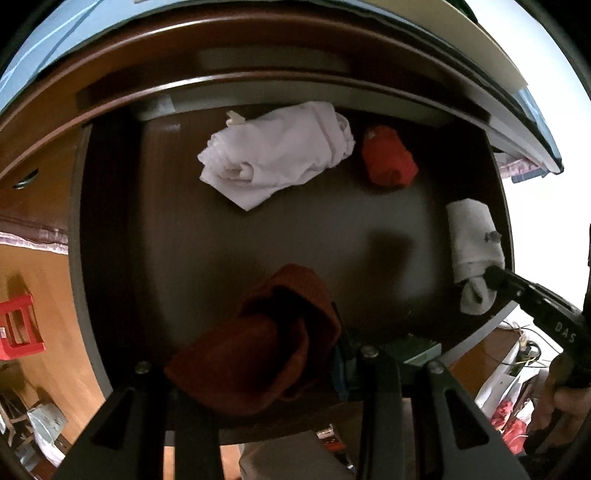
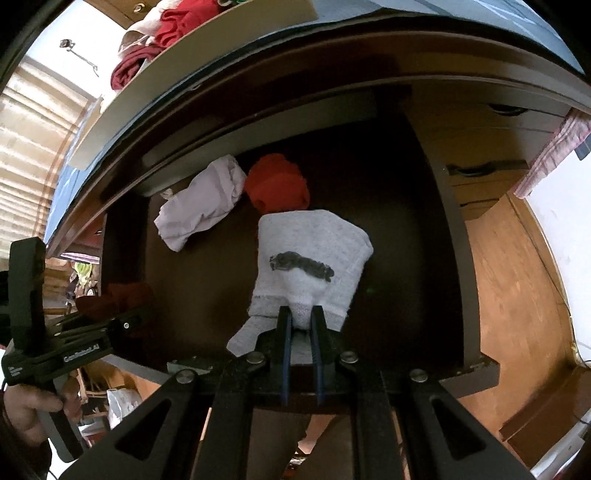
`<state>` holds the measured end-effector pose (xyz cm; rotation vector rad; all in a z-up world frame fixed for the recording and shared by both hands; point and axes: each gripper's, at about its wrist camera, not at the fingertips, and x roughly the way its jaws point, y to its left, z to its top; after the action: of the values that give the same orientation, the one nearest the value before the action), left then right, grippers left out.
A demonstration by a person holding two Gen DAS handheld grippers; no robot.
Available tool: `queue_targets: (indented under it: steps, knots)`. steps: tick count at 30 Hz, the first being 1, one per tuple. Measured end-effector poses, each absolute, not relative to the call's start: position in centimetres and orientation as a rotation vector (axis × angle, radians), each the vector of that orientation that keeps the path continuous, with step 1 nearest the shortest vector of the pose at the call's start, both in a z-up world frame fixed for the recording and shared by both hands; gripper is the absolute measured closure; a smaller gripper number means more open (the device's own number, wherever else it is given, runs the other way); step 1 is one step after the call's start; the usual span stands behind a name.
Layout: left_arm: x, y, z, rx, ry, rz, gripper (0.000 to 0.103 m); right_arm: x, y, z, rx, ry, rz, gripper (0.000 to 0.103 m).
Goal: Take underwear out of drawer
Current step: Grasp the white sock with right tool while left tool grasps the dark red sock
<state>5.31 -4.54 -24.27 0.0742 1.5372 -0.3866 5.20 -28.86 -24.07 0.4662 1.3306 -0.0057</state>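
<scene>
The dark wooden drawer [image 1: 110, 240] stands open. My left gripper [image 1: 295, 343] is shut on a dark orange-brown rolled garment [image 1: 266, 343] near the drawer's front; the cloth hides the fingertips. My right gripper [image 2: 301, 314] is shut on a grey-white rolled garment [image 2: 310, 254] with a dark mark, held over the drawer's right part; it also shows in the left wrist view [image 1: 474, 247]. A pale pink folded garment [image 1: 277, 155] [image 2: 203, 203] and a bright red rolled garment [image 1: 388, 157] [image 2: 277, 184] lie at the drawer's back.
The desk top's edge [image 1: 258, 48] overhangs the drawer's back. Red and pale clothes [image 2: 159, 33] lie on top of the desk. A red plastic stool [image 1: 18, 328] stands on the wooden floor at left. Lower drawers [image 2: 480, 177] are at right.
</scene>
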Motion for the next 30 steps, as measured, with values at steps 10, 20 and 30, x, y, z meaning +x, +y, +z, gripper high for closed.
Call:
queue_targets:
  steps: [10,20,30]
  knots:
    - [4.5,-4.1,-23.3,0.085,1.523,-0.387,0.068,3.9,-28.9,-22.3,0.479,1.295,-0.004,0.092]
    - [3.3,-4.0,-20.9,0.095,1.466,-0.397,0.068,2.9,-28.5,-20.0,0.456,1.247,0.011,0.092]
    - [3.5,-4.3,-17.8,0.098,1.375,-0.399,0.068,2.5,-28.4,-17.5,0.451,1.174,0.009,0.092]
